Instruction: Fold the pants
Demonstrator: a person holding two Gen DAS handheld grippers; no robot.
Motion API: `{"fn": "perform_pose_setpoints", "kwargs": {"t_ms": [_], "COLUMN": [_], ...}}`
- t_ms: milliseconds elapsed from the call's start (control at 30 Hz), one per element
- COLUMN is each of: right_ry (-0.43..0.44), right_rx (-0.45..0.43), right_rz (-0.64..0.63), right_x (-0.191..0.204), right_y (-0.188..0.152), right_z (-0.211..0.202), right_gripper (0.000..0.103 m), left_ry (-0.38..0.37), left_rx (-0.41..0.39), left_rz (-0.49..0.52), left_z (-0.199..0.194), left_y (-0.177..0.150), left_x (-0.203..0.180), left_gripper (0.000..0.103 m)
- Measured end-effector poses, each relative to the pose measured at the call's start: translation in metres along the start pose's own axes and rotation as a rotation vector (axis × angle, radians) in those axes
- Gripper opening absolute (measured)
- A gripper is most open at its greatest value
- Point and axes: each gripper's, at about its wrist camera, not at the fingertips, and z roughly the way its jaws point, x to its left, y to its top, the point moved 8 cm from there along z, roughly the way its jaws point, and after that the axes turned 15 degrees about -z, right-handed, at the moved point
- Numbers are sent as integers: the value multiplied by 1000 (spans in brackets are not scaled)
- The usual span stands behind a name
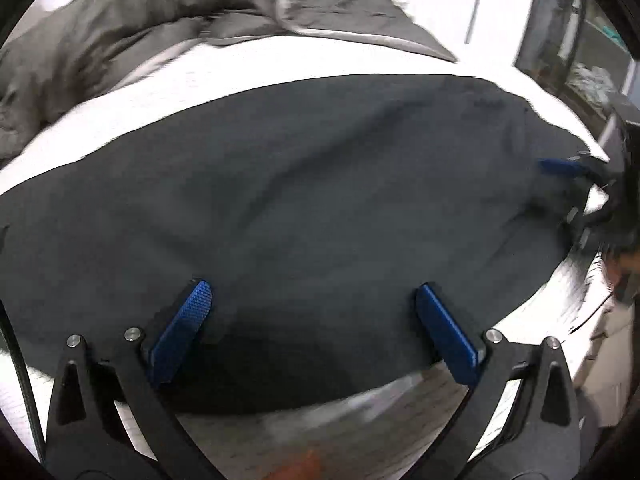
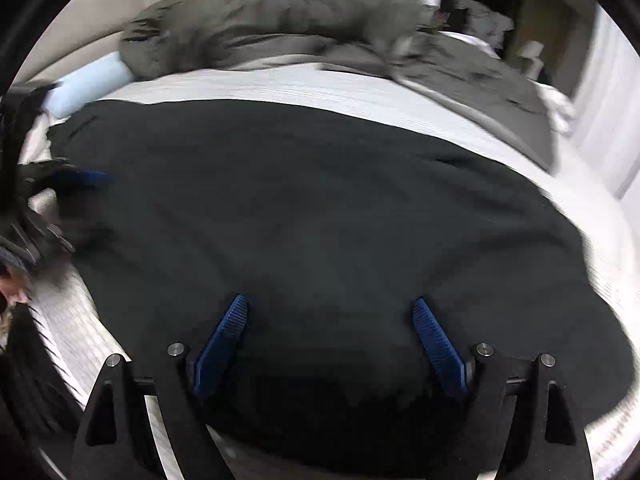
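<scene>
Both the left tongs (image 1: 312, 300) and the right tongs (image 2: 330, 316) stand spread wide with nothing pinched between them. Below and ahead of them, the dark pants (image 1: 320, 184) lie flat, lightly wrinkled, on the white bed (image 1: 248, 68). A rumpled grey blanket (image 2: 280, 20) lies beyond.

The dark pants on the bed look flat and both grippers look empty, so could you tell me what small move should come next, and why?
Probably lower the left gripper onto the near edge of the dark pants and close there. Both it and the right gripper stand open with nothing between the pads, and the cloth lies spread on the white bed cover, so a fresh grip is needed before any fold.
</scene>
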Motion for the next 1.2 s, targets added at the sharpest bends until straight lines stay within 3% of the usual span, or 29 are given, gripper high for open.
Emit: {"fn": "perform_pose_setpoints", "kwargs": {"t_ms": [67,100,167,267,300,400,500,567,633,700,767,900,933,1000,1067,1133,1200], "right_ry": [-163,-151,-55,-149,-177,-102,-73,1,60,17,-58,-363,-375,-279,-223,-291,-333], "right_rx": [50,28,-21,29,44,-24,-50,-35,-16,46,50,179,198,155,122,98,49], "right_rz": [74,123,185,53,53,123,91,105,90,21,-14,43,105,267,311,265,266], "right_x": [-55,-78,-87,-74,-71,-60,-29,-1,17,18,0,-98,-120,-146,-148,-144,-133], "right_y": [-34,-50,-60,-56,-50,-24,16,47,66,72,62,1,-19,-44,-50,-47,-45], "right_z": [-7,-12,-18,-19,-22,-34,-25,4,30,59,59,39,35,29,26,8,-18], "right_gripper": [82,70,64,67,70,84,84,84,84,84,84,86,89,89,89,89,89], "left_ry": [21,37,64,81,89,33,-13,5,93,73,34,32,34,29,47,59,18], "left_rx": [-19,-33,-46,-39,-40,-51,-33,16,68,101,92,78,72,70,72,52,12], "left_rz": [-34,-57,-81,-117,-121,-92,2,62,84,65,30,-6,-7,-7,-2,-4,-12], "left_z": [-8,-14,-18,-23,-27,-33,-18,10,42,51,46,37,35,33,29,19,5], "left_y": [-2,-2,0,4,6,25,44,51,52,48,49,48,47,47,44,50,54], "left_x": [31,50,72,88,88,64,15,-9,-7,0,20,52,59,64,61,55,51], "left_gripper": [103,103,103,103,102,102,102,102,103,103,103,103,103,103,103,102,102]}}
